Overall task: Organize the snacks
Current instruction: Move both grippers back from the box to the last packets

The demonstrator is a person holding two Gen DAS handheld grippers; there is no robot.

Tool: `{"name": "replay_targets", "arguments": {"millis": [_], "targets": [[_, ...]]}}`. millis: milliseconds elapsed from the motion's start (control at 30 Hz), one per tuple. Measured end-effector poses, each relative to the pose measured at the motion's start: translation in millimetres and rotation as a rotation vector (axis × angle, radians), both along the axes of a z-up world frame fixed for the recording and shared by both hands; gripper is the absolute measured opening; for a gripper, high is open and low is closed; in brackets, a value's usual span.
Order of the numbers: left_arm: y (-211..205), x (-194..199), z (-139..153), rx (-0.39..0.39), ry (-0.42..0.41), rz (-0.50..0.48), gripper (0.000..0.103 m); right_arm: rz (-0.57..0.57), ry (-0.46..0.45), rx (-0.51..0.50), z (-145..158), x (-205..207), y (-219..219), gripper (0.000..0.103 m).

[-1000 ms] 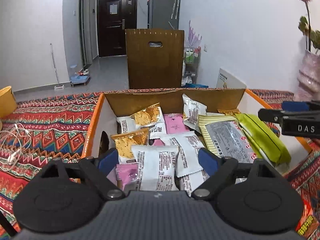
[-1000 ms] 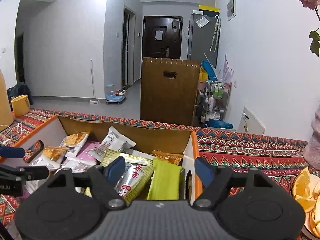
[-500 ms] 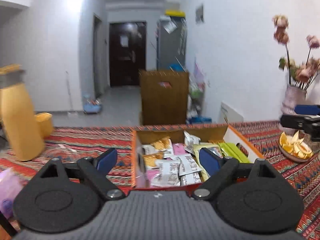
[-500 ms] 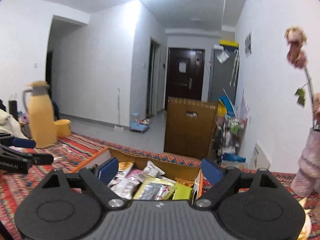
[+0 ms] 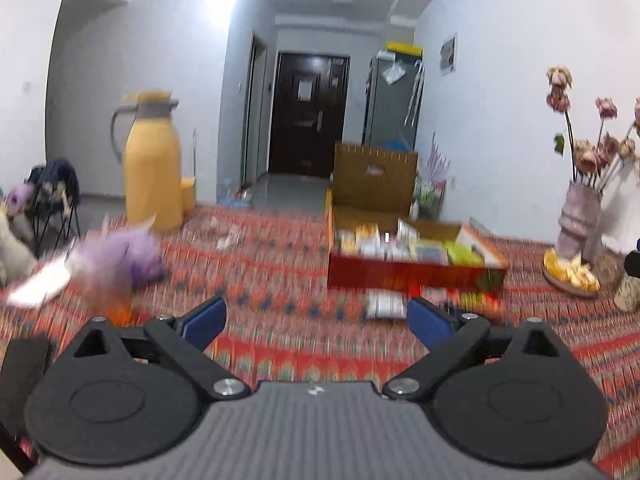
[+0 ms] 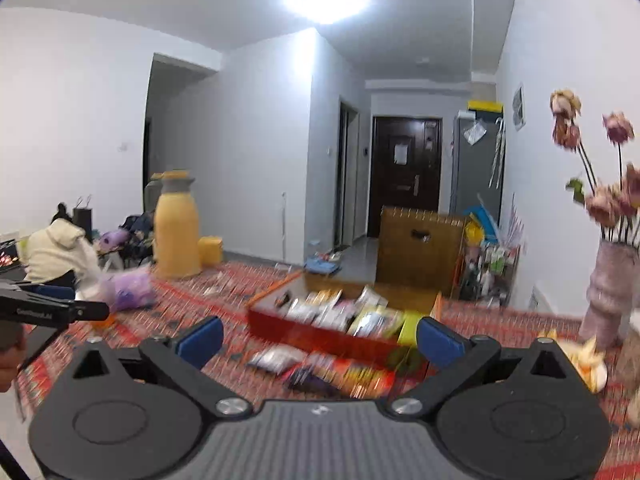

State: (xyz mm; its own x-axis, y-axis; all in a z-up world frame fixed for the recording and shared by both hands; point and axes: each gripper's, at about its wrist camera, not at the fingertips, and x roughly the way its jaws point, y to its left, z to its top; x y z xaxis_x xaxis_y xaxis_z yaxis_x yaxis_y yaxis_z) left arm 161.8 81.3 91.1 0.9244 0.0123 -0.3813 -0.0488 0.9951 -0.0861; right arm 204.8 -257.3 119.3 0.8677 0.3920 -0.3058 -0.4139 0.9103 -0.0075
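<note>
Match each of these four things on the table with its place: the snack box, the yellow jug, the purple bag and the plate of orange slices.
Things:
1. snack box
2. yellow jug
3. purple bag
4. plate of orange slices

Places:
A. by the flower vase
B. far left, standing upright
C. loose packets lie before it
D. near left, in front of the jug

Pairs: 1-C, 2-B, 3-D, 4-A
</note>
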Motion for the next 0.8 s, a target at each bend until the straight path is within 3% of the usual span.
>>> {"name": "replay_targets", "arguments": {"millis": [167, 233, 333, 567, 800], "targets": [[-10, -34, -37, 0.049, 0.101, 0.001, 0.101, 0.008, 0.103, 0.038, -54, -48, 3, 0.103], [-13, -45, -51, 0.069, 0.137, 0.003, 0.101, -0.065, 0.197, -0.003, -85, -56, 9, 0.103], [-19, -54, -62, 0.072, 0.169, -0.020, 0.101, -0.139, 0.256, -0.053, -114, -69, 14, 0.103], [-33, -55, -64, 0.095, 0.159, -0.041, 0.102, -0.177, 0.262, -0.015, -121, -82, 2, 0.103], [-39, -35, -67, 0.100, 0.182, -0.063, 0.102, -0.207, 0.285, 0.027, -125, -58, -5, 0.103]]}}
